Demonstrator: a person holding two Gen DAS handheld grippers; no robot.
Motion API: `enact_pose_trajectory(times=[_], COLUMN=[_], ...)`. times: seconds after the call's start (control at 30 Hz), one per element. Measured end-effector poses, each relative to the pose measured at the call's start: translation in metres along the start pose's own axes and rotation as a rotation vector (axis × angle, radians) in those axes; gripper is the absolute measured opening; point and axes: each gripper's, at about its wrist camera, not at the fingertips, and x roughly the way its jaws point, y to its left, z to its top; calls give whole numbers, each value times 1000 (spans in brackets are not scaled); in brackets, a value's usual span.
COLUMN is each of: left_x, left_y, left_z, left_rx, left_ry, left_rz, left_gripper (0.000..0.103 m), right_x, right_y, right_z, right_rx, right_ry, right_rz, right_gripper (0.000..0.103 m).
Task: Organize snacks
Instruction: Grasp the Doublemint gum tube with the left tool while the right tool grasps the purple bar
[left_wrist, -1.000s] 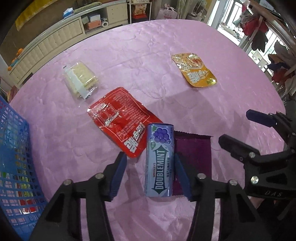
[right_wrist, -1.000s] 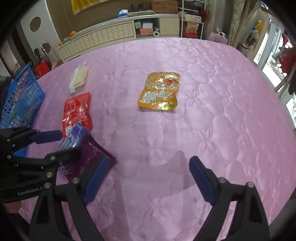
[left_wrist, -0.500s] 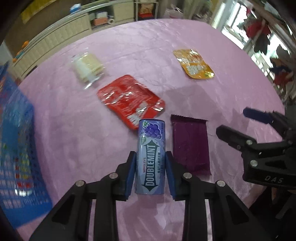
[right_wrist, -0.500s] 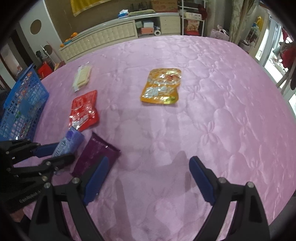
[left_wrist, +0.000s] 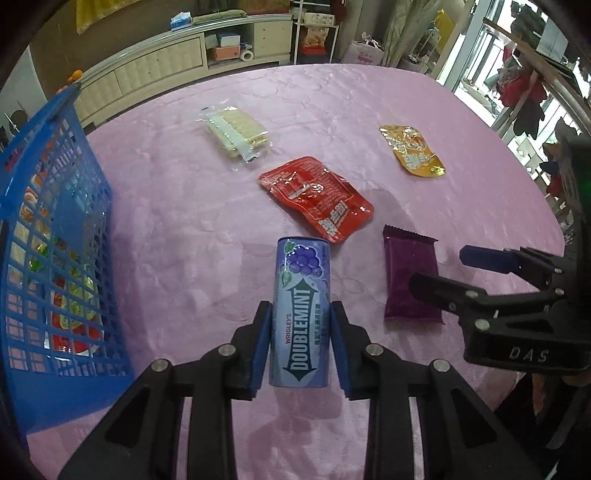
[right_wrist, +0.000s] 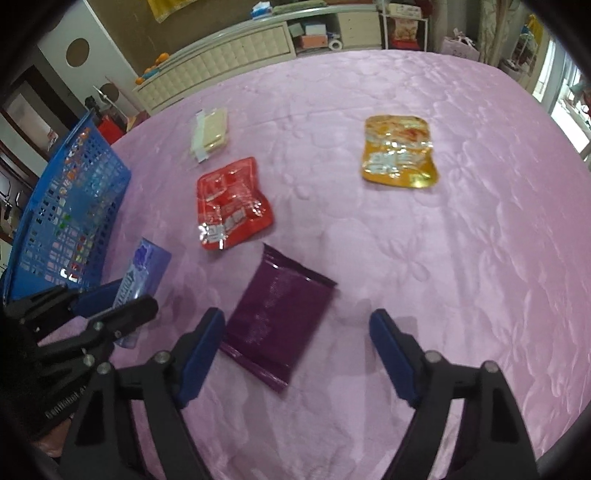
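Note:
My left gripper (left_wrist: 300, 347) is shut on a blue Doublemint gum box (left_wrist: 301, 314) and holds it above the pink tablecloth, right of the blue basket (left_wrist: 55, 236). The box also shows in the right wrist view (right_wrist: 142, 273). My right gripper (right_wrist: 295, 354) is open and empty, just above the near end of a purple snack pack (right_wrist: 280, 314). A red pouch (left_wrist: 317, 195), an orange pouch (left_wrist: 413, 151) and a clear cracker pack (left_wrist: 236, 136) lie further out on the cloth.
The blue basket (right_wrist: 70, 221) stands at the table's left edge and holds several snacks. The round table's pink cloth (right_wrist: 461, 258) falls away at the right. White cabinets (left_wrist: 166, 70) stand behind the table.
My left gripper has shut on the gum box, lifted it and carried it left towards the basket. My right gripper has moved forward over the purple pack, still open.

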Motion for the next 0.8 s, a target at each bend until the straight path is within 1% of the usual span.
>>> enact_pose_trajectory(times=[0.1,0.27,0.33,0.37,0.4,0.43,0.47,0.5,0.63,0.73,0.8], left_x=[-3,8,9,9,10,10,11,12,9,-2,-11], left_y=[10,7,8,8,7,7,6,7,5,2,0], left_z=[-4,-2,-4,-4,-4,-4,-5,-6,-11,-16,-19], left_rx=[-23,-27,-32,-33,-35,-36,-41,-50,-57,-46,-53], left_ry=[-6,12,13,10,5,4,7,10,13,7,-4], left_rz=[-18,-18,-17,-12,-5,0,-1,-4,-10,-12,-10], left_gripper=[29,29,29,29,29,29,29,29,29,29,29], right_x=[13,23,27,28,28,27,26,25,21,9,-3], right_y=[6,24,31,37,40,40,41,41,36,27,28], right_z=[9,15,13,11,8,7,6,5,-1,-8,-15], right_rx=[-16,-75,-123,-162,-187,-188,-190,-190,-187,-150,-146], right_ry=[40,49,52,52,43,41,41,37,21,20,-1], right_rz=[-20,-104,-142,-170,-174,-170,-169,-166,-125,-77,-58], right_gripper=[83,83,83,81,76,74,68,64,62,60,60])
